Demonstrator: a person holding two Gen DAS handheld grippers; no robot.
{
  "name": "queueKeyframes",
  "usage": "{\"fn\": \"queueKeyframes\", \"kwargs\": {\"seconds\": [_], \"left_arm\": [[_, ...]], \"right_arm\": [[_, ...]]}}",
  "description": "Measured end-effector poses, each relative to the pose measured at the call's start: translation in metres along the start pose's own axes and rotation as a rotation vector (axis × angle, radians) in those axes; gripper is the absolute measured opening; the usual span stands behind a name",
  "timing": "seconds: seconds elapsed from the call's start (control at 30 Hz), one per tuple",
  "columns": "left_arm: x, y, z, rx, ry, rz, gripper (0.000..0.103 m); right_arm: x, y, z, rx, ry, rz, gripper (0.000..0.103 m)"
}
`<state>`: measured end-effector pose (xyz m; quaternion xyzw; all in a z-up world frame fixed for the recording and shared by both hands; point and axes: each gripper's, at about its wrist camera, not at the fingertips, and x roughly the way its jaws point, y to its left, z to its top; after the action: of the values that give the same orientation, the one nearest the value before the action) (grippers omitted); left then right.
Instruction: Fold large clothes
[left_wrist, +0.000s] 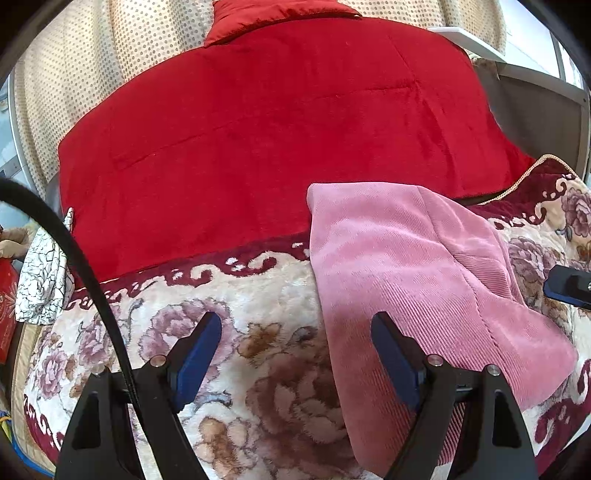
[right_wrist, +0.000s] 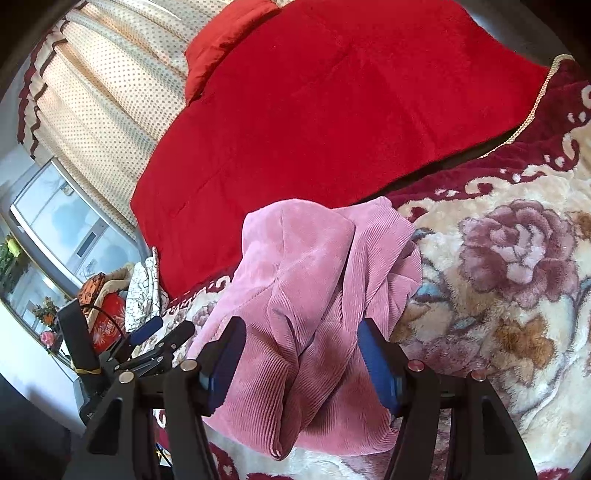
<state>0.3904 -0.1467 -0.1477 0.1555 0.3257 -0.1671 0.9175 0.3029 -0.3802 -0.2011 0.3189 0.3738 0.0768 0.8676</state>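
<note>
Both claws sit nearest, spread and holding nothing: left gripper (left_wrist: 295, 354) over the floral blanket (left_wrist: 258, 387), right gripper (right_wrist: 301, 354) above the pink corduroy garment (right_wrist: 306, 295), which lies bunched beside a red quilt (right_wrist: 332, 110).

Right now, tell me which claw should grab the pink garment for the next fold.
Right. The right claw is open directly over the bunched pink garment. The left claw, also open, sits mostly over the floral blanket, with only the garment's edge beneath it.
</note>
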Motion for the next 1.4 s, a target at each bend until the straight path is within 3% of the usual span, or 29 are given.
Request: {"fn": "queueKeyframes", "kwargs": {"seconds": [0.23,0.4,0.53,0.63,0.83,1.03,1.2,1.4], "left_arm": [[0.016,-0.001,-0.002,-0.016,0.042,-0.055,0.084],[0.020,0.010,0.002,-0.069,0.068,-0.111,0.085],[0.014,0.030,0.007,-0.143,0.037,-0.187,0.085],[0.017,0.044,0.009,-0.185,0.044,-0.197,0.085],[0.033,0.048,0.006,-0.210,0.099,-0.265,0.085],[0.033,0.036,0.008,-0.144,0.085,-0.217,0.085],[0.031,0.032,0.011,-0.103,0.060,-0.157,0.085],[0.030,0.032,0.013,-0.086,0.054,-0.140,0.085]], "right_arm": [[0.016,-0.001,-0.001,0.007,0.028,0.001,0.067],[0.043,-0.003,-0.005,-0.006,0.118,-0.028,0.068],[0.029,-0.005,0.003,-0.013,0.060,-0.005,0.069],[0.014,-0.024,0.011,0.053,0.002,0.006,0.071],[0.012,-0.062,0.017,0.210,0.023,0.045,0.077],[0.028,-0.087,0.014,0.313,0.087,0.094,0.081],[0.038,-0.086,0.013,0.292,0.108,0.131,0.081],[0.050,-0.078,0.012,0.265,0.126,0.140,0.081]]}}
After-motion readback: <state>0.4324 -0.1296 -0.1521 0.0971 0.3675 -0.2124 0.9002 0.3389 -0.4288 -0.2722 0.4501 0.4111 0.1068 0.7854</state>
